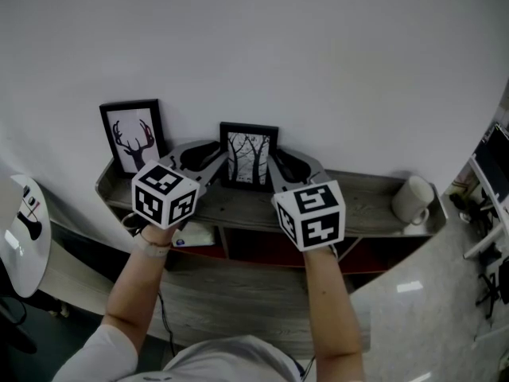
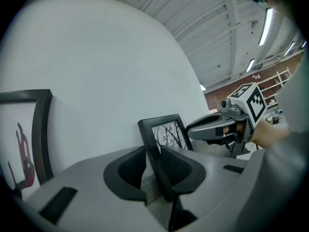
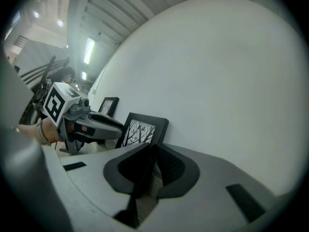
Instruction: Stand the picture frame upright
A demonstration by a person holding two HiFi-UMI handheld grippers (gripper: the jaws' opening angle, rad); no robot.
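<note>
wall (image 1: 318,54): white | shelf (image 1: 374,205): grey wood | floor (image 1: 413,313): glossy | ceiling (image 2: 203,13): strip lights (image 2: 264,27)

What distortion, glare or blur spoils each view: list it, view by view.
Head view: evenly lit, dim, mild barrel bend; glare patches on the glossy grey floor. Left gripper view: strong fisheye with black corners, white wall bulging like a dome, the black-framed tree picture sharp. Right gripper view: same fisheye; ceiling strip light blown out.

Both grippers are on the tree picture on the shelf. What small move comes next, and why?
Probably ease both sets of jaws open slightly. The picture frame already stands on the shelf close to the wall, with the left gripper and right gripper pinching its side edges. Loosening gently should show whether it stands alone.
</note>
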